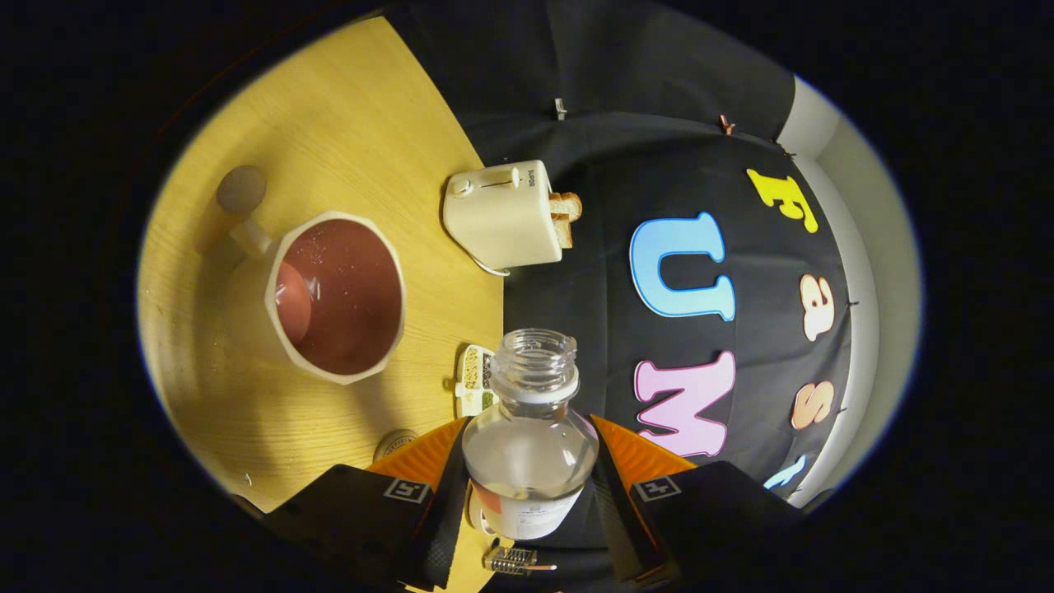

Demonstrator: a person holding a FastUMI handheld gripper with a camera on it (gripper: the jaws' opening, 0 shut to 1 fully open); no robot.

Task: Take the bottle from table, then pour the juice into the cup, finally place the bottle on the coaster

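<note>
While the jaws are clamping the uncapped bottle (529, 436) between both fingers of the gripper (527, 461), the pouring step is in hand. Cup (336, 296) is sitting at ten o'clock on the worktop (346, 107), liquid already inside. Next, likely righting the bottle, seeking the coaster (240, 189) beyond the cup. Toaster (502, 216) at twelve and a small tray (475, 380) are crowding the path.

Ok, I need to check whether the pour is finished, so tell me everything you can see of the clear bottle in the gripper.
The clear plastic bottle sits clamped between the gripper's two orange fingers, which press on its sides. Its threaded neck is uncapped, with a white ring just below the threads. A white label with a red patch wraps the lower body. The body looks see-through and mostly empty; any leftover liquid is hard to tell. Its open mouth points ahead of the fingers, beside the white faceted cup holding reddish-brown juice on the wooden table.
</note>
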